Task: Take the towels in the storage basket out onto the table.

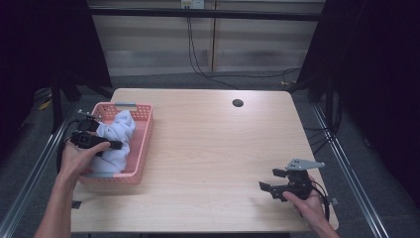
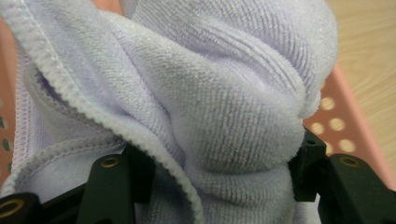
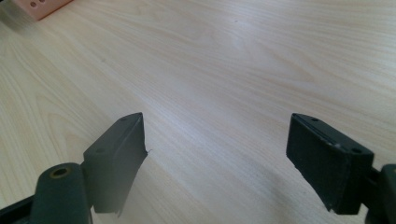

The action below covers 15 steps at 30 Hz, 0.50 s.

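At the left edge of the desk (image 1: 208, 148) stands a pink basket (image 1: 141, 148) with perforated walls, and a pale lilac towel (image 1: 116, 141) lies bunched inside it. The left gripper (image 1: 106, 141) reaches into the basket from the left side, held in the person's left hand (image 1: 77, 158). In the left gripper view a thick fold of the towel (image 2: 224, 121) sits between the two black fingers (image 2: 308, 163), which press into the cloth on either side, so the fingers grip the towel at a fairly wide spread. The basket's pink wall (image 2: 341, 126) shows to the right behind the cloth.

Well apart, near the right front corner of the desk, the right gripper (image 1: 272, 186) is held in the right hand (image 1: 309, 206), just above the bare wood. Its fingers (image 3: 327, 158) stand wide apart with nothing between them.
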Each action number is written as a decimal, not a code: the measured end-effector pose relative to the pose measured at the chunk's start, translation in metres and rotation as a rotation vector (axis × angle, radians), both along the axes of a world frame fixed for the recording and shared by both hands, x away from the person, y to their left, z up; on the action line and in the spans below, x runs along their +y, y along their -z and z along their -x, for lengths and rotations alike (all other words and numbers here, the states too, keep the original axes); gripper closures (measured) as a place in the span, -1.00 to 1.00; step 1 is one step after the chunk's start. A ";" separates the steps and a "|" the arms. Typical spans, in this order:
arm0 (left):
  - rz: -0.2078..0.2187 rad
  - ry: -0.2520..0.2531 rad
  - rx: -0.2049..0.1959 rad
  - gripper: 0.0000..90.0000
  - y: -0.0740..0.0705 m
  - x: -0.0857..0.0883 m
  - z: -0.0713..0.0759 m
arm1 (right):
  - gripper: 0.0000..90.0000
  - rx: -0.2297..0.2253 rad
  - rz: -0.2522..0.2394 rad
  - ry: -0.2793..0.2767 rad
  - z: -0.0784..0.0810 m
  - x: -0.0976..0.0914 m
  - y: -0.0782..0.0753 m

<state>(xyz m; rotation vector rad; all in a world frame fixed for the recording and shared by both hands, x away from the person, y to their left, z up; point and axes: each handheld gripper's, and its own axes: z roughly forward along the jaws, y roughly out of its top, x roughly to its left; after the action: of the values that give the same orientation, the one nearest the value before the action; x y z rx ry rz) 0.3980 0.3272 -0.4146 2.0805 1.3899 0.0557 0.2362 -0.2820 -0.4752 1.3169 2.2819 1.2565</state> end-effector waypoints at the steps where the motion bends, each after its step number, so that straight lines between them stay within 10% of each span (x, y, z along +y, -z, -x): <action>1: 0.009 -0.007 -0.015 -0.07 -0.003 0.002 0.001 | -0.57 0.001 -0.005 0.004 0.000 -0.001 -0.001; 15: 0.108 -0.042 -0.141 -0.07 -0.035 0.012 0.008 | -0.57 -0.007 -0.020 0.009 0.000 -0.005 -0.002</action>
<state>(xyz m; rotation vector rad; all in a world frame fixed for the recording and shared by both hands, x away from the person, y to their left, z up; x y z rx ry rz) 0.3896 0.3393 -0.3792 1.9208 1.3225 0.1388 0.2359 -0.2866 -0.4729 1.3251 2.2620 1.2823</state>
